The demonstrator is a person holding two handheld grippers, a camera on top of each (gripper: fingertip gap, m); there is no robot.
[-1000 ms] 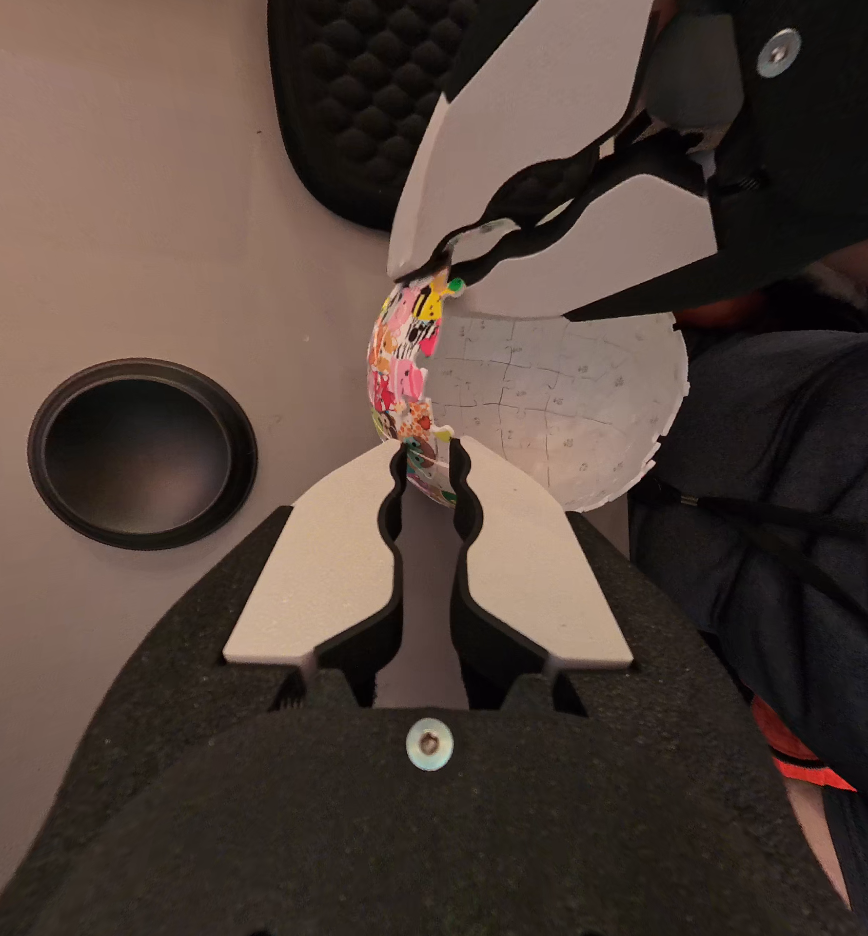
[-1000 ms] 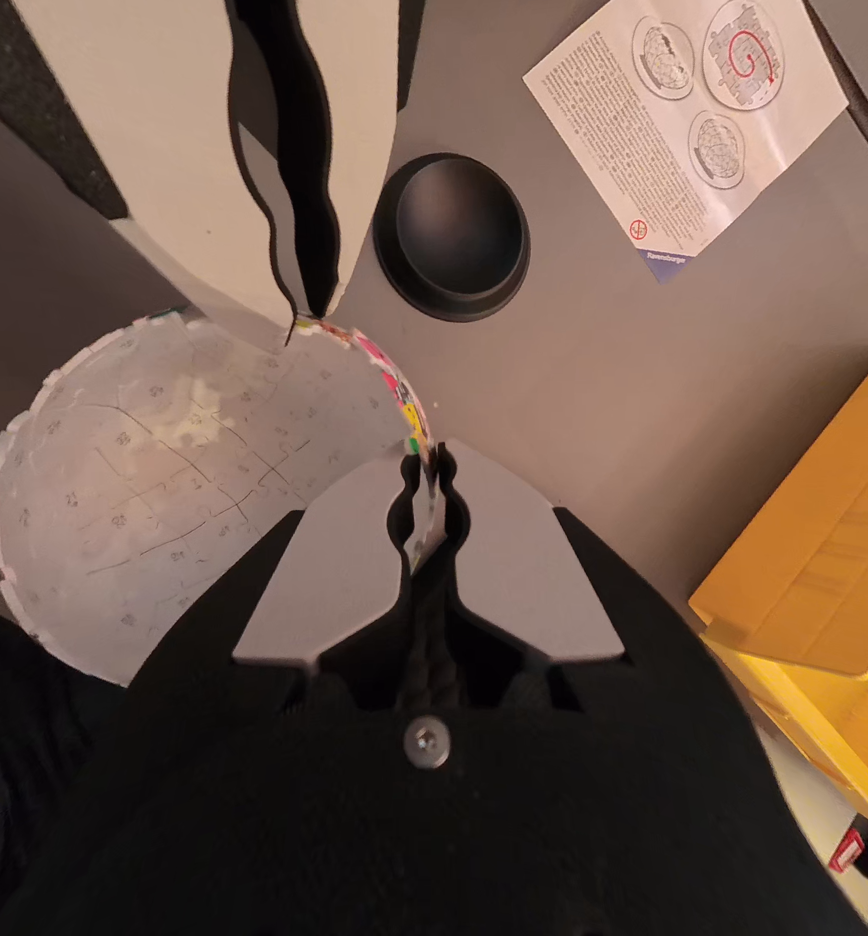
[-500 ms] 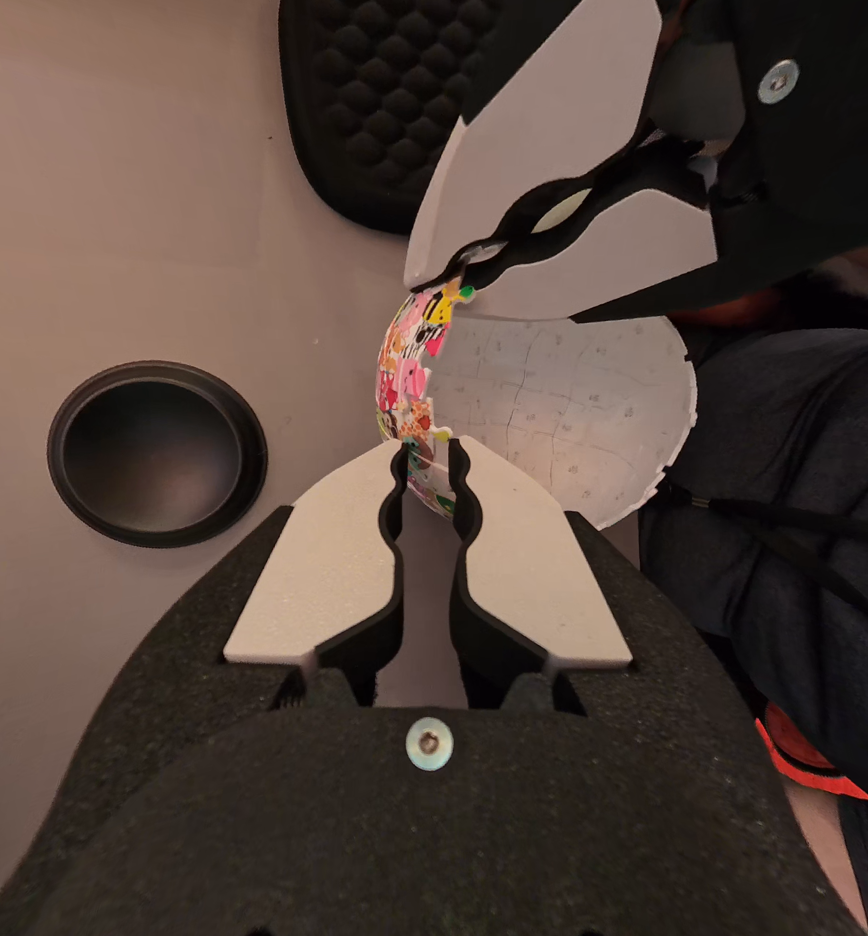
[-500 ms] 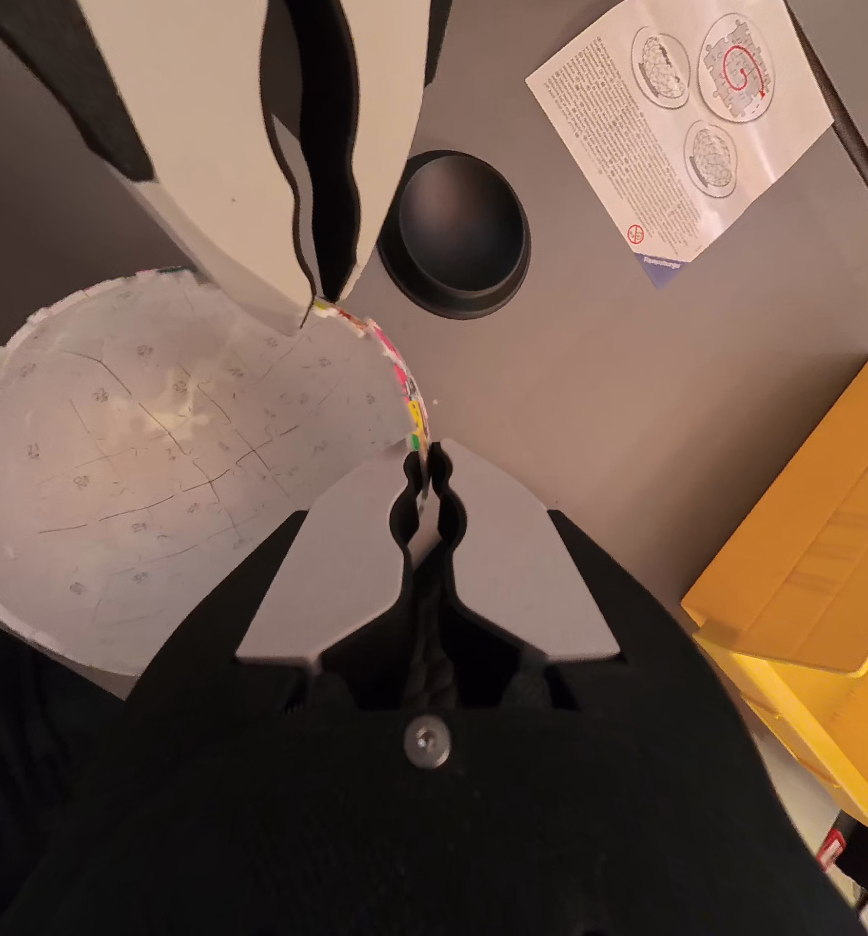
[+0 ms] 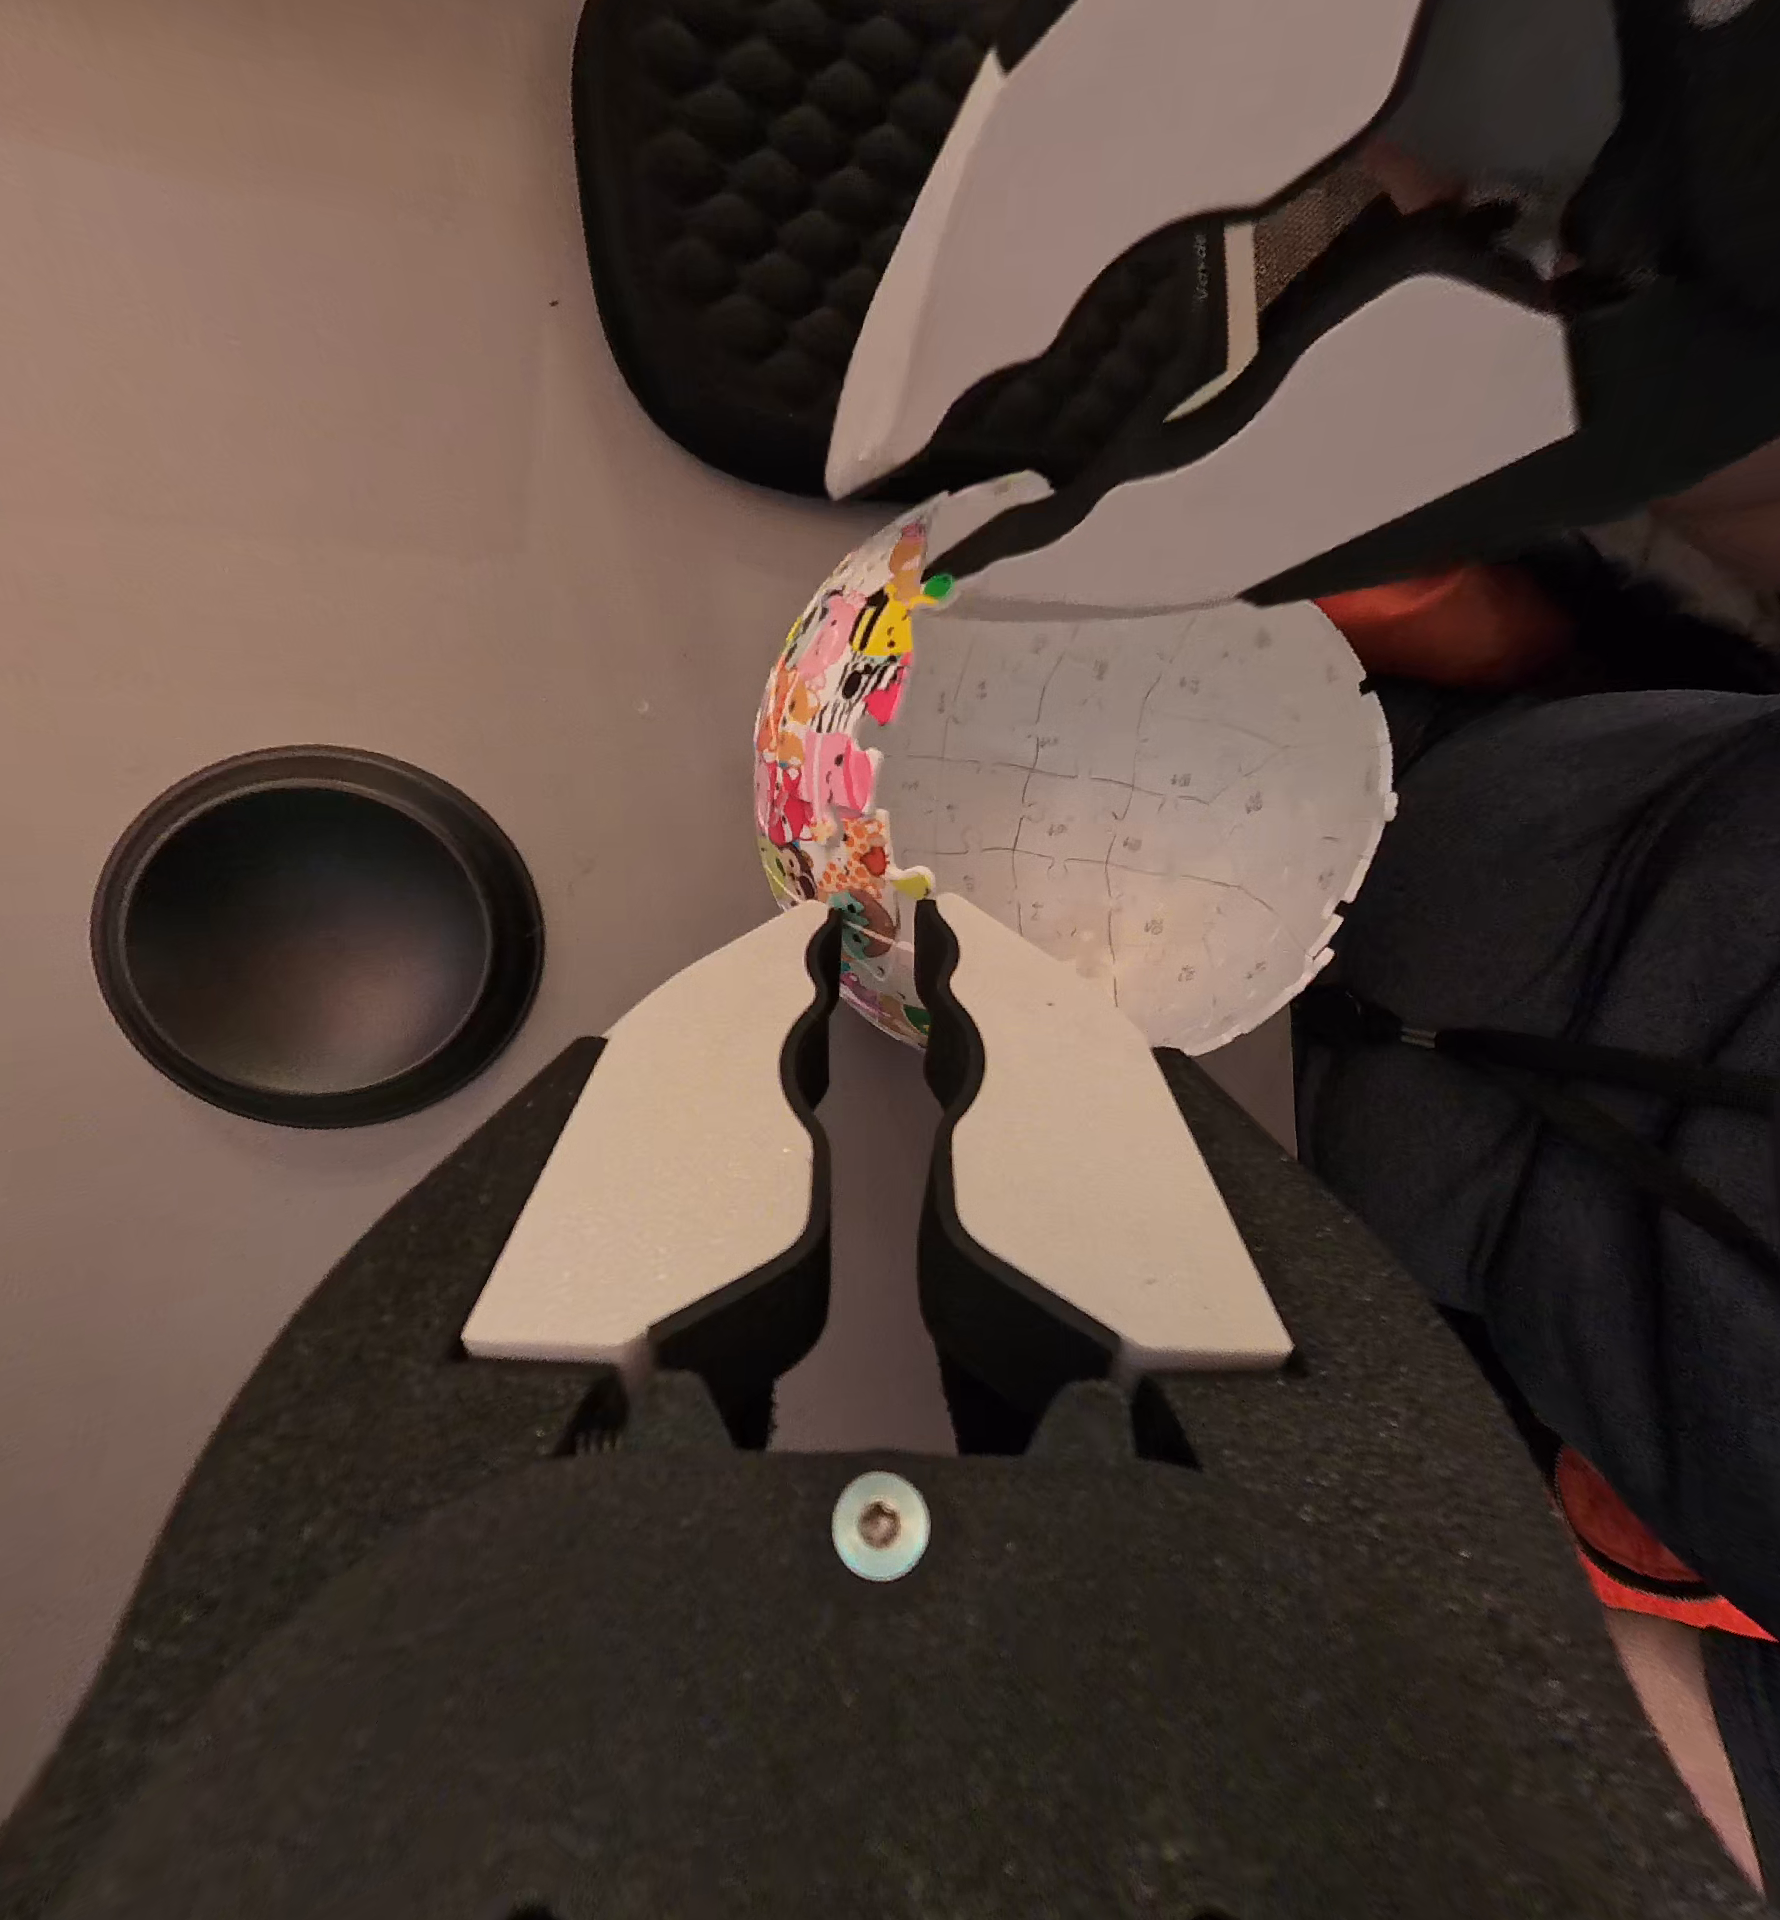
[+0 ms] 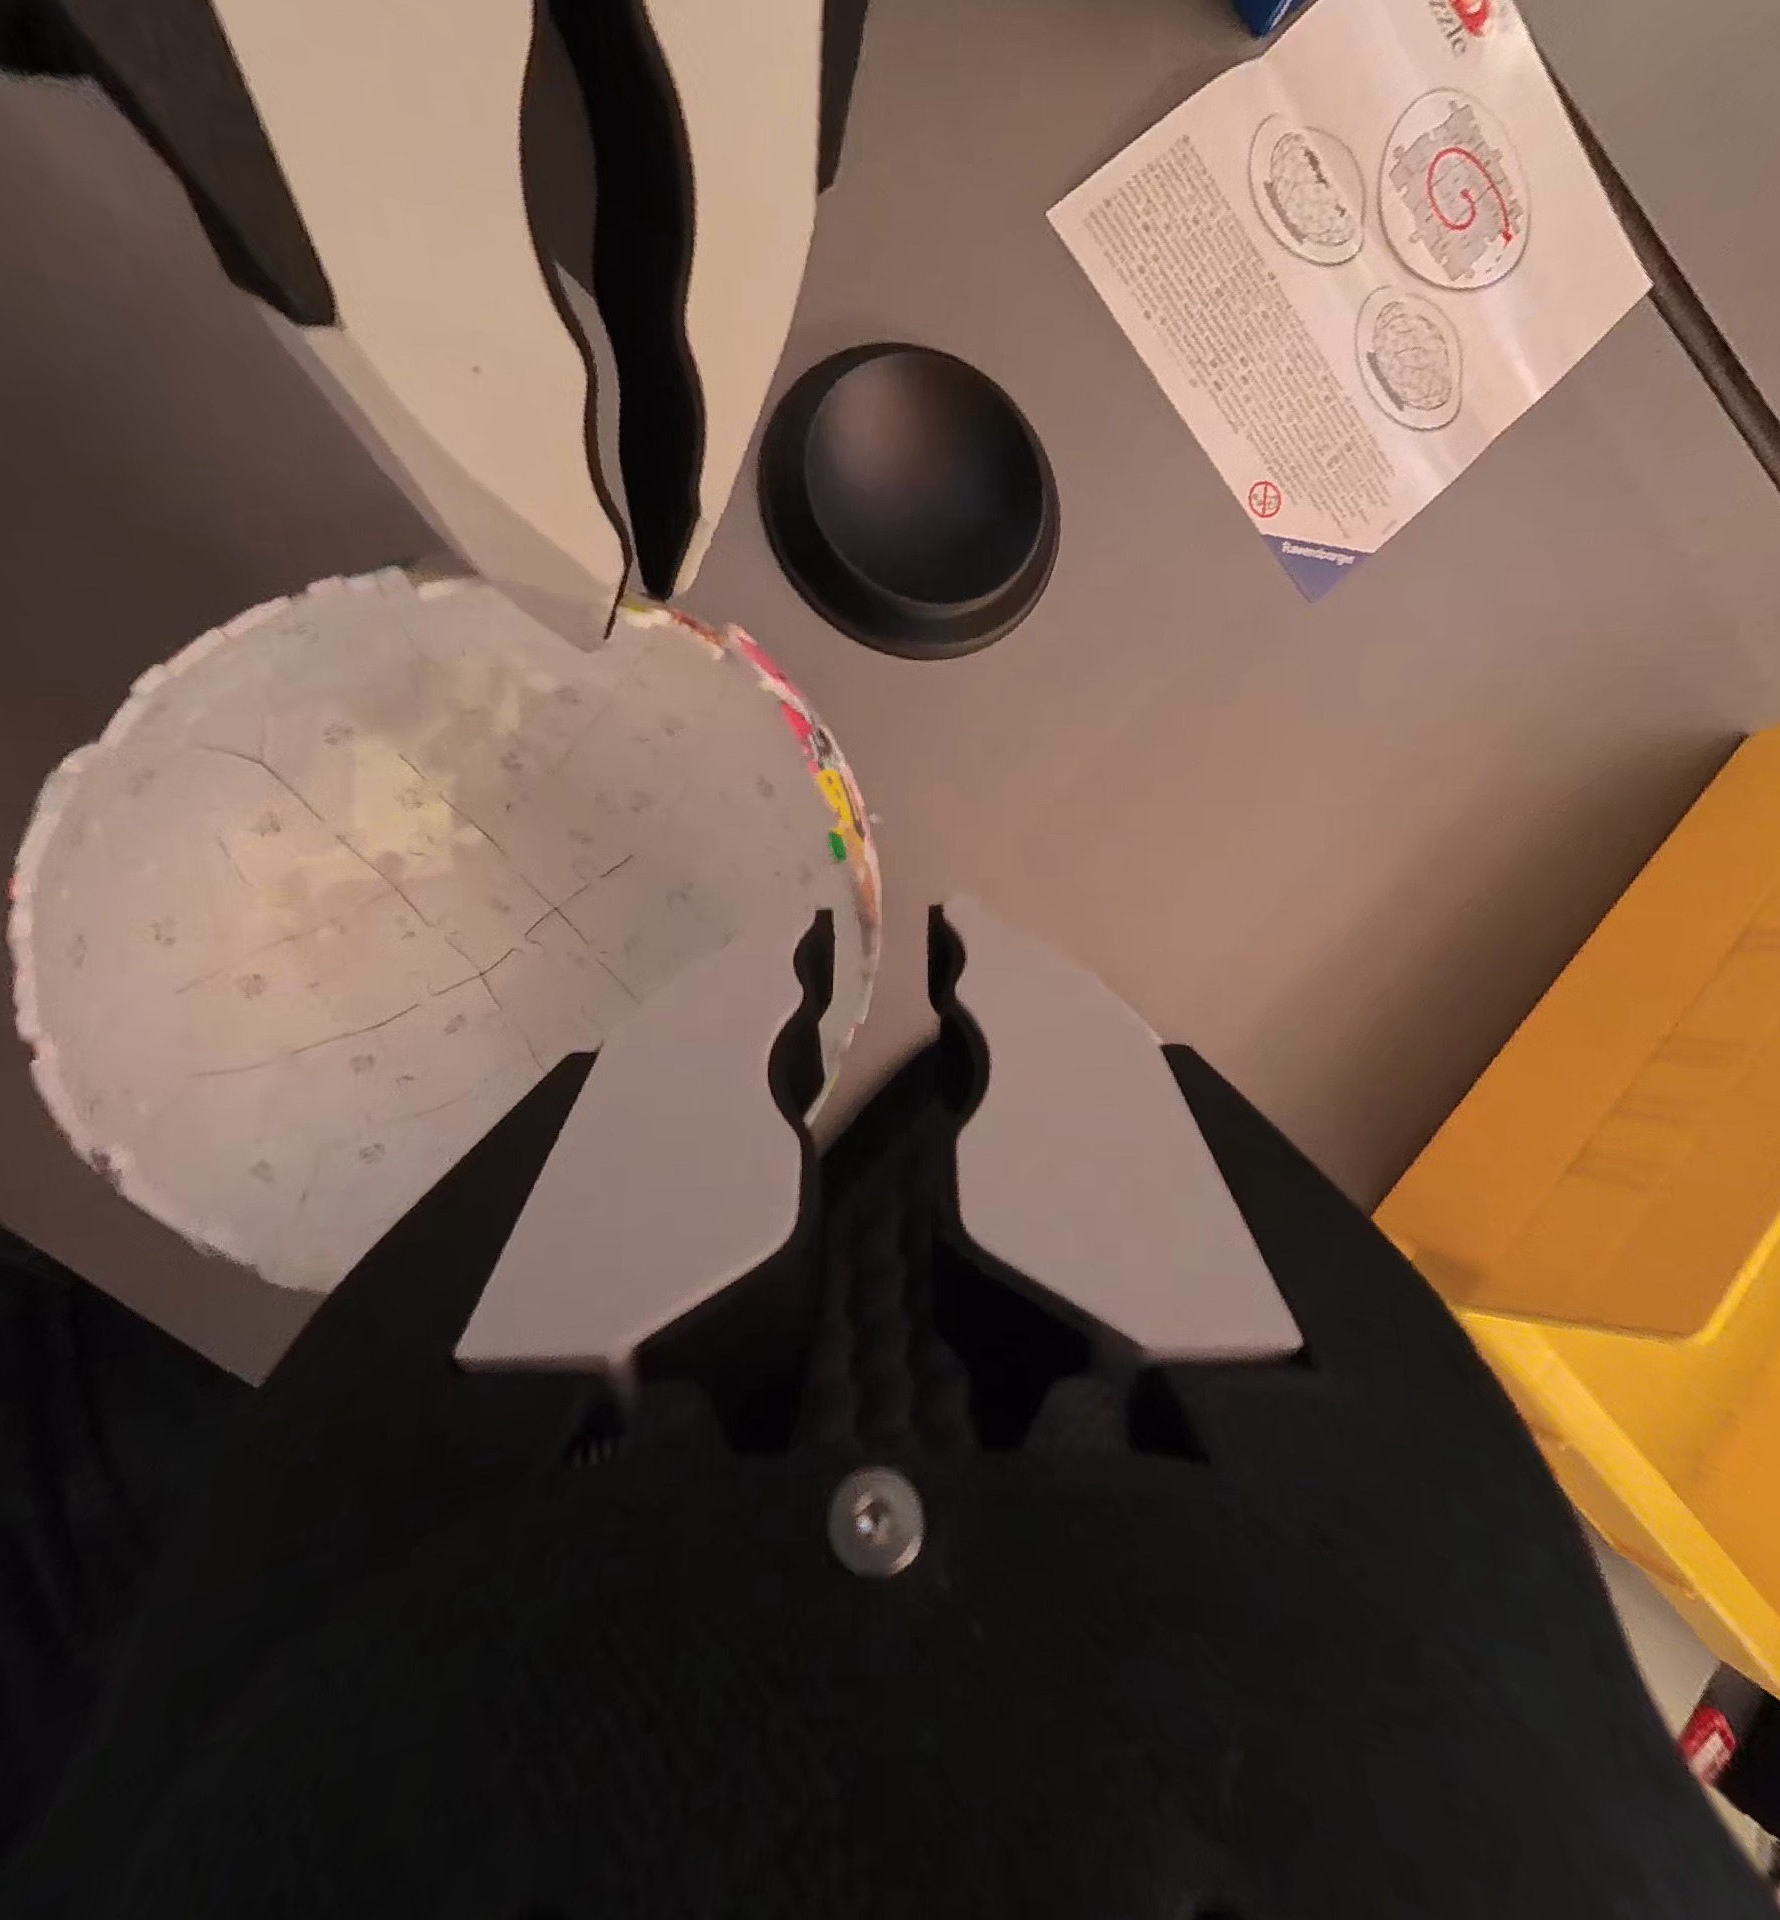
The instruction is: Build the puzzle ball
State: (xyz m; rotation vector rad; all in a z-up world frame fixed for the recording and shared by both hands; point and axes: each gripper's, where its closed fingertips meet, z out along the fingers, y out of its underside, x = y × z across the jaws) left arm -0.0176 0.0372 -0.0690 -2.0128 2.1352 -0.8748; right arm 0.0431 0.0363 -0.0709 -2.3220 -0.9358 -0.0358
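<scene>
Released a moment ago, the half-built puzzle ball now hangs above the table from the left claw alone, pinched at its coloured rim. Its former partner, the right claw, has parted narrowly and straddles the rim without gripping. Judged next: back the right claw off slowly, keeping the left steady, before seating the shell in the black stand.

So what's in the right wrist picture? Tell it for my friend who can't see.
The right gripper is open around the rim of a half-built puzzle ball, white inside and colourful outside. The left gripper pinches the rim from the top. On the grey table behind sit a black round stand, an instruction sheet and a yellow box.
</scene>
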